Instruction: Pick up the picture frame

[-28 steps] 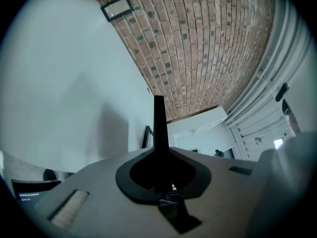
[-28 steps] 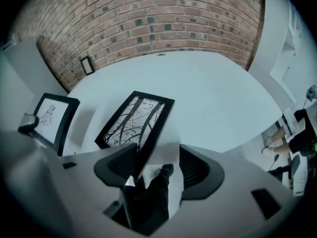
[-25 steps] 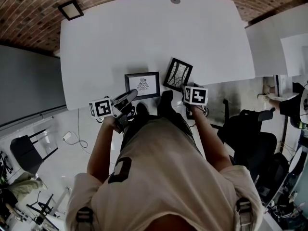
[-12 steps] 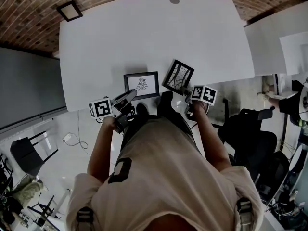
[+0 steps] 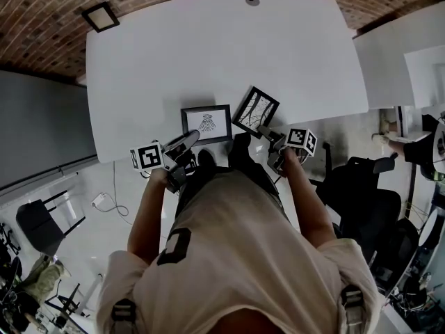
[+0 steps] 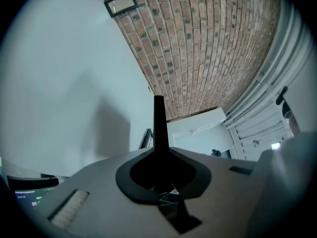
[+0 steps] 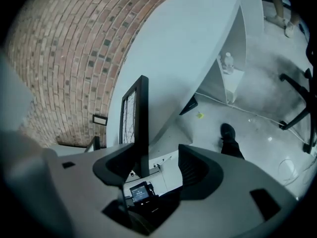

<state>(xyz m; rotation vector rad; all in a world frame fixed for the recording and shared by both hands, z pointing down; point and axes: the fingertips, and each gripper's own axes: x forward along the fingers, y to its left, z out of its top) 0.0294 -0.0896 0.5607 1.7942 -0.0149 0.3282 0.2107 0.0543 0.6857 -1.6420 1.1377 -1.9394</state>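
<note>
head view: white bench (image 5: 208, 47) w/ two black frames near its front edge, person standing right at that edge. the picture frame (image 5: 255, 110) sits turned at an angle, w/ a branch-like print in it. a second frame (image 5: 206, 123), landscape format w/ a small drawing, is just to its left, and the two are apart. the right tool (image 5: 267, 131) reaches in at the picture frame's near corner, its marker cube behind it on the person's side. the left tool (image 5: 192, 137) points at the second frame's front-left corner and overlaps it in this view, but can't tell if they touch. a black office chair (image 5: 361, 193) stands on the floor to the right, off the bench.

right gripper view: right tool (image 7: 158, 155) jaws stand wide apart and have just been opening. the picture frame (image 7: 142, 118) shows edge-on betw them, close up by the left-hand jaw in this view, contact there not clear. the other jaw is well clear of it, so no grip on the frame. bench surface and a brick wall (image 7: 64, 58) run behind.

left gripper view: left tool (image 6: 158, 108) jaws are pressed together into one thin dark blade, nothing betw them, w/ bench and brick beyond.
</note>
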